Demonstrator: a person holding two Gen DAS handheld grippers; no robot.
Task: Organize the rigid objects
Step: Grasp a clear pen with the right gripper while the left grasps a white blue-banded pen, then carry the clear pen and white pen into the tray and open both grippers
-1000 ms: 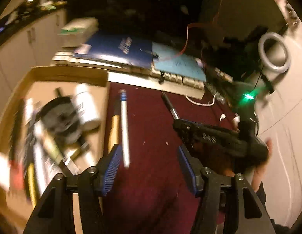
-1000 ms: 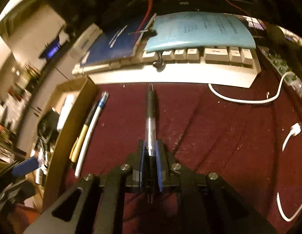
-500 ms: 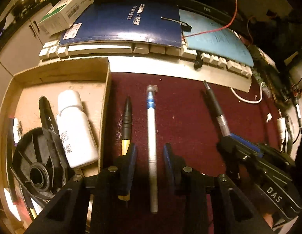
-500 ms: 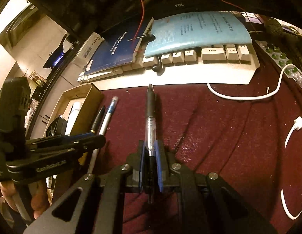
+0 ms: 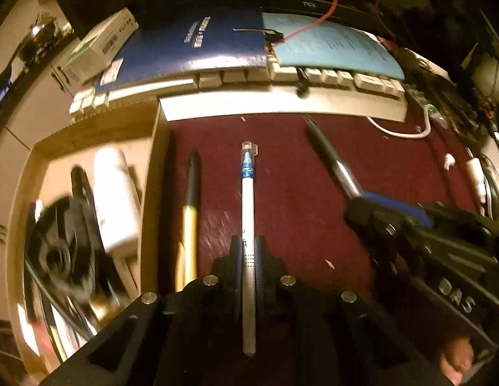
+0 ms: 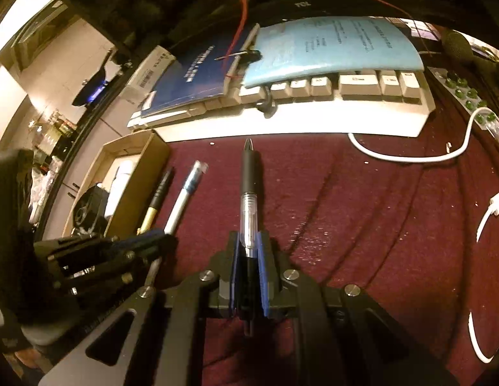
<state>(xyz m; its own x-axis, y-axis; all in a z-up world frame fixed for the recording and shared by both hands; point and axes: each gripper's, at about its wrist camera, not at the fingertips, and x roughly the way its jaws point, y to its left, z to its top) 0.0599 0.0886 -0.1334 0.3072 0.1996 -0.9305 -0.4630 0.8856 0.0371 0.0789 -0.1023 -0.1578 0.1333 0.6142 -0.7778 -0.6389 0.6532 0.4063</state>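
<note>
Dim, warm light falls over a table covered in a dark red cloth, with a beige keyboard lying across its far edge. A dark blue book and a pale blue booklet rest on top of the keys, a white carton sits at the book's left end, and a red wire drops onto them from above. White cables curl over the cloth at the right.

At the left stands a cardboard box holding a white bottle, a black reel and other blurred items. Just beside the box wall lies a black and yellow pen, parallel to it and close to the white pen.

The left tool points steeply down at the cloth and is clenched on a white pen with a blue band and clear cap; the pen runs straight ahead between the pads, its rear end sticking out behind them. The yellow pen lies close at its left, not touching the pads as far as can be seen.

The right tool is tilted down less steeply and grips a black pen with a clear barrel, tip aimed at the keyboard. It sits to the right of the left tool, apart from it. A hand shows at the lower right in the left wrist view.
</note>
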